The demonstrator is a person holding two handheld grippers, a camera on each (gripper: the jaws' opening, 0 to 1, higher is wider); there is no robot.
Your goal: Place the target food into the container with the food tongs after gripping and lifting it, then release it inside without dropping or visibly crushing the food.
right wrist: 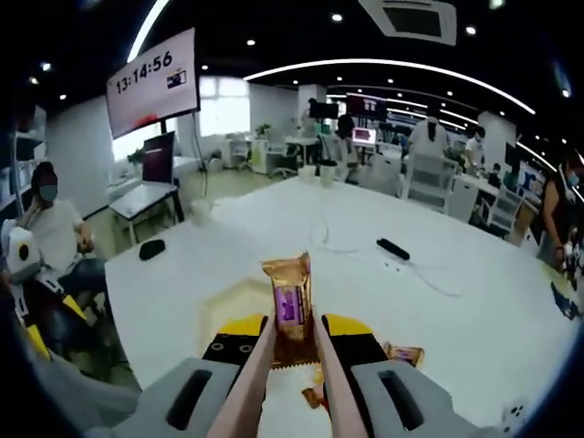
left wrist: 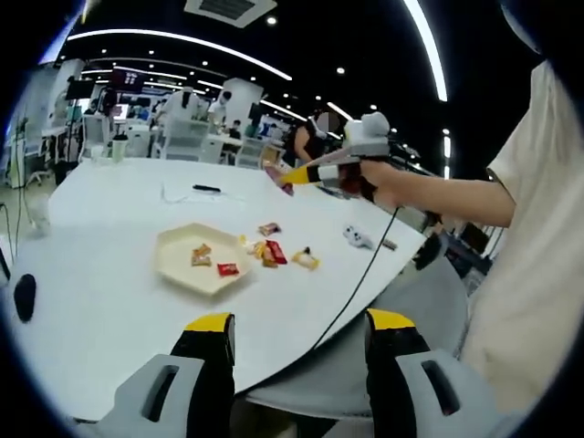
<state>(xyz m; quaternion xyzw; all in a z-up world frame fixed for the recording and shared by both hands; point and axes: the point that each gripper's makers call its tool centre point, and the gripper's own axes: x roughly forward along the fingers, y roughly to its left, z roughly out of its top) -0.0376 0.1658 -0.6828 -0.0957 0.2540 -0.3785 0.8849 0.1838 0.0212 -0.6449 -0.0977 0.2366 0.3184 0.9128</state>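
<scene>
Target food: a gold-wrapped snack packet point(right wrist: 289, 306) with a purple label panel; the print is too small to read. It sits pinched between the two pale arms of the food tongs point(right wrist: 251, 383), raised off the white worktop point(right wrist: 456, 301). The right tool point(right wrist: 290, 339) is pressed in on the tongs, which squeezes them onto the packet. The packet stands upright and looks flat and undeformed, so the hold seems light enough not to crush it.

Below, in the right gripper view, the cream tray point(right wrist: 228, 306) is partly hidden behind packet and jaws. The left gripper view gives a cleaner look: a hexagonal cream tray point(left wrist: 173, 260) with two small wrapped snacks point(left wrist: 203, 255) already inside, and a loose cluster of packets point(left wrist: 272, 252) on the worktop just beside it. Judgement: the packet is lifted and near or above the container; lowering and easing the tongs apart remain.

Left tool point(left wrist: 299, 333): jaws spread apart, nothing between them, held back at the worktop's near edge, likely just keeping clear.

Readable writing: a hanging screen point(right wrist: 153, 80) shows "13:14:56". A black marker-like object point(right wrist: 393, 248) and a cable lie further out.
</scene>
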